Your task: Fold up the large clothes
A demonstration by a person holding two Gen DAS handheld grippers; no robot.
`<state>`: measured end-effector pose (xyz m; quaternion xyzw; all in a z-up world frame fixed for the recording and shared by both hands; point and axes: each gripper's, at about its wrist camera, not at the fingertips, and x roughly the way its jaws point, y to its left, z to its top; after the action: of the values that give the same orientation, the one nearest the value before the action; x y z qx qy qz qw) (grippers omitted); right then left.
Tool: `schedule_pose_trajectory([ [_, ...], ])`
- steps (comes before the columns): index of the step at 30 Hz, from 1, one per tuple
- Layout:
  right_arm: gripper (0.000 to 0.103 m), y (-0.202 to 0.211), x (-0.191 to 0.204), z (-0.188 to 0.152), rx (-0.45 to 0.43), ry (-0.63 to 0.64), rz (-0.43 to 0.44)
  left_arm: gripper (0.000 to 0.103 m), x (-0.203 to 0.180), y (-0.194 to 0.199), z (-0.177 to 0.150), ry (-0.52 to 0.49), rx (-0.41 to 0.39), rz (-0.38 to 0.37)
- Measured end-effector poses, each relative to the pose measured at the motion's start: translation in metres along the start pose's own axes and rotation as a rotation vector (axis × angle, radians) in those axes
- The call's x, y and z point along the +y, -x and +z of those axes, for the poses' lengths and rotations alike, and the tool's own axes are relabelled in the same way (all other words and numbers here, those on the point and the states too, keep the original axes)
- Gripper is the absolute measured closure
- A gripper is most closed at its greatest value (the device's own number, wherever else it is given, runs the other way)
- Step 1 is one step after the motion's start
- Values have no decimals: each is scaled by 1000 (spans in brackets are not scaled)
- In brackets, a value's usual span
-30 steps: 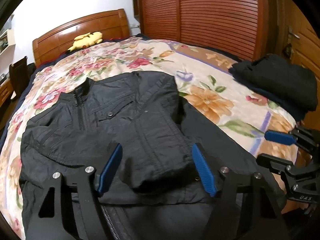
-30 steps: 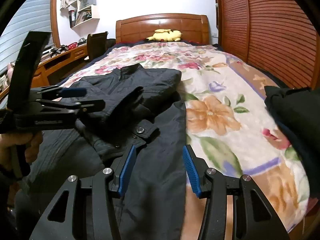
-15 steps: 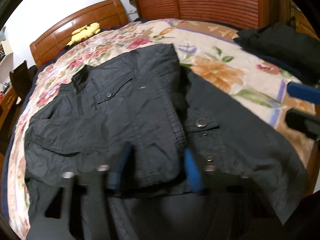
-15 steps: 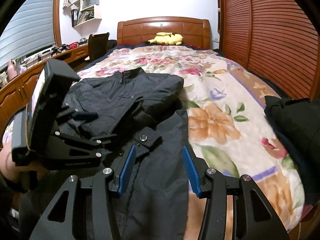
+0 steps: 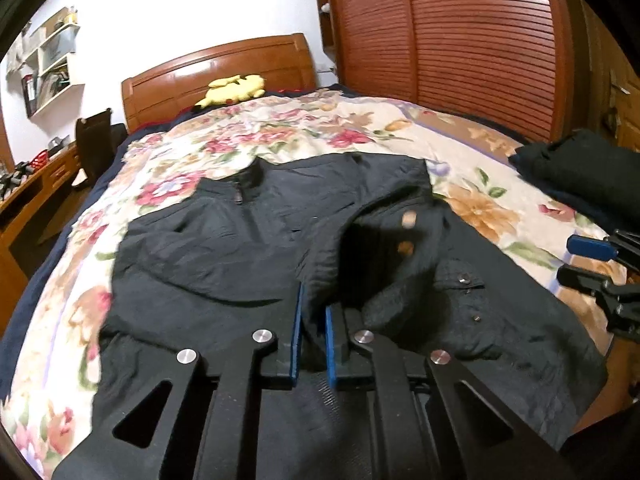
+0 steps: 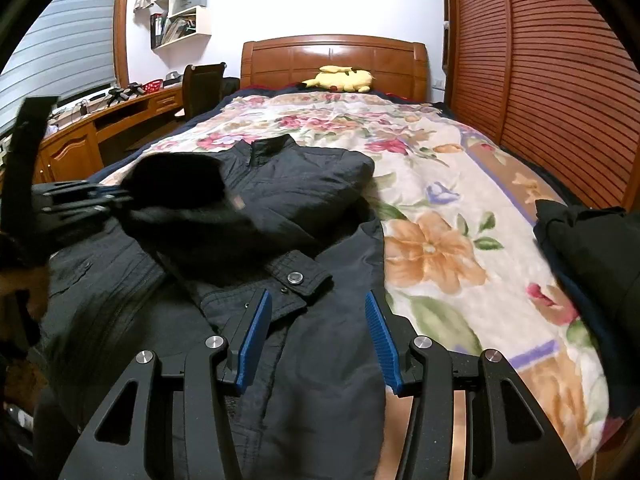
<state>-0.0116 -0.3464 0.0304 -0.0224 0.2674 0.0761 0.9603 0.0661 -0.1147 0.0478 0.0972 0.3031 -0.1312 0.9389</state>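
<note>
A black jacket (image 5: pixel 240 248) lies front up on the flowered quilt (image 6: pixel 432 248), collar toward the headboard. My left gripper (image 5: pixel 314 320) is shut on a fold of the jacket's sleeve (image 5: pixel 380 248), with dark cloth pinched between its blue pads. In the right wrist view the left gripper (image 6: pixel 116 196) holds that sleeve (image 6: pixel 176 180) lifted and blurred over the jacket's (image 6: pixel 304 192) chest. A cuff with a snap button (image 6: pixel 296 276) rests just beyond my right gripper (image 6: pixel 316 320). The right gripper stands open low over the jacket's near edge, nothing pressed between its pads.
A pile of folded dark clothes (image 6: pixel 592 240) sits at the bed's right edge. A yellow plush toy (image 6: pixel 340 78) lies by the wooden headboard. A desk (image 6: pixel 80 132) and a chair stand to the left; slatted wooden doors (image 6: pixel 560 80) line the right.
My left gripper closed on the sleeve and carried it across the jacket, lifting the cloth. The right gripper kept still and open.
</note>
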Motion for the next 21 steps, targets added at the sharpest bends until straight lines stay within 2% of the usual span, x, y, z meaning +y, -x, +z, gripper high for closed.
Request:
schedule_pose_trajectory([
  [4,52,-3,2,0,6,10,1,93,14,7,-16,1,8,13],
  [12,52,-7,13,-1,21,63,1,93,21,18,-58,-2,40,-16],
  [21,52,-12,17,-1,38,71,9,91,27,34,-78,7,40,-11],
])
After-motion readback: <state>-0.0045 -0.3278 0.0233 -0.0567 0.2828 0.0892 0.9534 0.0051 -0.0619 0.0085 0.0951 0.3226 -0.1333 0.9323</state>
